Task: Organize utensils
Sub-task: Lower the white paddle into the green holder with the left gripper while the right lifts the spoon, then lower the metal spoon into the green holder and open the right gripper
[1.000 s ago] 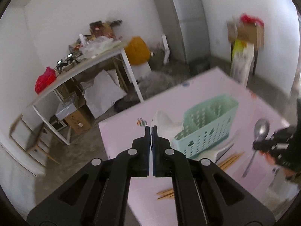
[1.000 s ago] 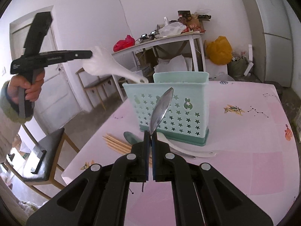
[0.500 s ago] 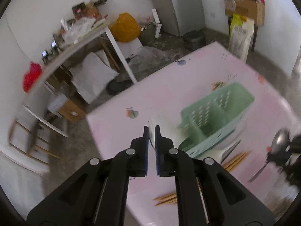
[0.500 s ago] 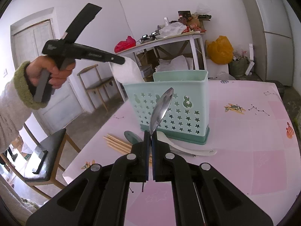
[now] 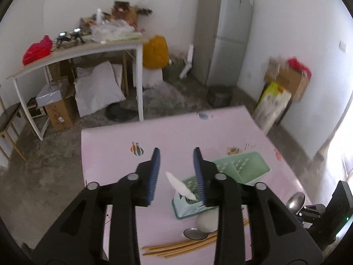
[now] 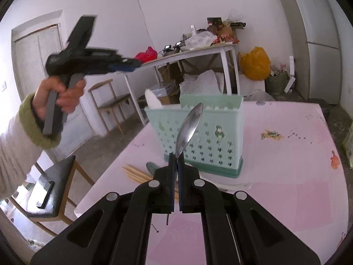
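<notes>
Left gripper [image 5: 176,172], jaws opening with nothing pressed between them, clears the white spoon [image 5: 181,186] standing in the green caddy [image 6: 196,139]; right gripper [image 6: 175,165] clamps a steel spoon [image 6: 190,128], best lowered handle-first into an unoccupied compartment without tipping the caddy.

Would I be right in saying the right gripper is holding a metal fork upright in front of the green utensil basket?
Not quite: the right gripper is shut on a metal spoon, not a fork, as the right wrist view shows. It is upright in front of the green utensil basket.
</notes>
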`<act>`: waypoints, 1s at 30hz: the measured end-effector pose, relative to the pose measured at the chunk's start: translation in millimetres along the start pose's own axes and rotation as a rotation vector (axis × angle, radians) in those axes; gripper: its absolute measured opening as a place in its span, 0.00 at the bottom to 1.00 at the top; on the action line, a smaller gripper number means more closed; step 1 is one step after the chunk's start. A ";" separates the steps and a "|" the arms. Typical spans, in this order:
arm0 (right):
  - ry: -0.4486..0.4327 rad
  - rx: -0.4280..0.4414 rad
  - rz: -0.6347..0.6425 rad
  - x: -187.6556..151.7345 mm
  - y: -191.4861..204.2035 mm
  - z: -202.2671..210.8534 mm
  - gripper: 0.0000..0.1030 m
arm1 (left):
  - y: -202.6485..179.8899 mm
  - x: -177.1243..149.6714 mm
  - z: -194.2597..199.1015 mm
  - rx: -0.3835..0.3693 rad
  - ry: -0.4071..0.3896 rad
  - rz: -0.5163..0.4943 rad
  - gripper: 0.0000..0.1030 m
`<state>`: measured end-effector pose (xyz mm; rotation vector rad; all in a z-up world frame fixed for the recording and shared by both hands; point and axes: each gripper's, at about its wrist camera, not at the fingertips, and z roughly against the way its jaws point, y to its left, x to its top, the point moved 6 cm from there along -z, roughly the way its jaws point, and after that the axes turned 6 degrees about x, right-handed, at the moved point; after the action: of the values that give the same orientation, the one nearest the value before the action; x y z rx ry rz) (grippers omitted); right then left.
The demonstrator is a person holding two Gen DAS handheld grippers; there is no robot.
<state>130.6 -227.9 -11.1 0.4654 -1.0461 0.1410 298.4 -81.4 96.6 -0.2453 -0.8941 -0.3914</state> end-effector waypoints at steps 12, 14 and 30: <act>-0.238 -0.080 0.096 100.7 -7.2 50.6 0.03 | 34.5 -124.0 42.8 0.036 -0.025 0.236 0.60; -0.268 -0.097 0.123 117.9 -7.3 52.0 0.03 | 32.6 -148.3 42.8 0.023 -0.001 0.266 0.62; -0.100 -0.231 0.261 130.9 -33.8 -56.8 0.03 | 22.4 -216.3 40.0 0.021 0.067 0.304 0.70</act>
<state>252.9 -247.2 67.4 0.1263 -1.2029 0.2271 158.1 2.8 -52.1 -0.3418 -0.7800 -0.1071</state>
